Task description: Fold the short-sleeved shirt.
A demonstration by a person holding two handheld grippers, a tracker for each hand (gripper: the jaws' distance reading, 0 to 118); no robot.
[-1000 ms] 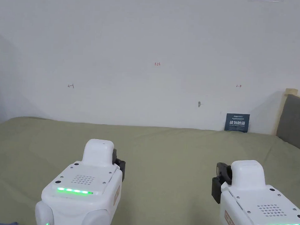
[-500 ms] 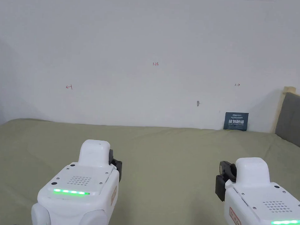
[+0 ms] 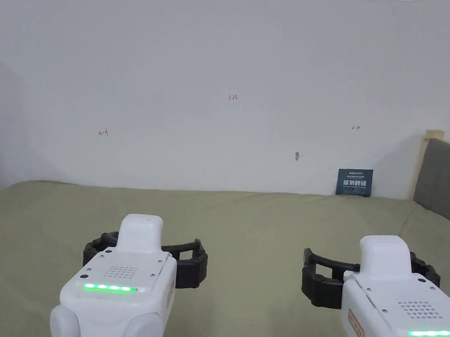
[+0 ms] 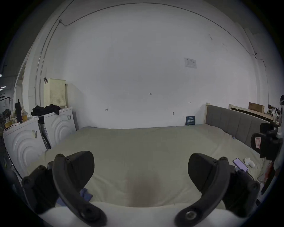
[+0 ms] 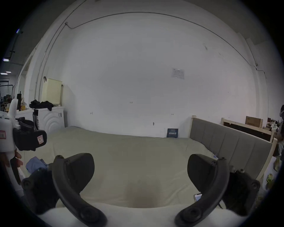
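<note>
The bed (image 3: 245, 214) is showing a plain olive-green sheet. Each tool, left tool (image 3: 145, 258) and right tool (image 3: 371, 275), is wearing a white shell with black jaws and glowing a green light strip. A blue cloth (image 5: 35, 164) is lying on the sheet's edge.

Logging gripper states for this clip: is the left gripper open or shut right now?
Open. In its own view the left gripper has its two jaws spread wide with bare green bedsheet between them, nothing held.
</note>
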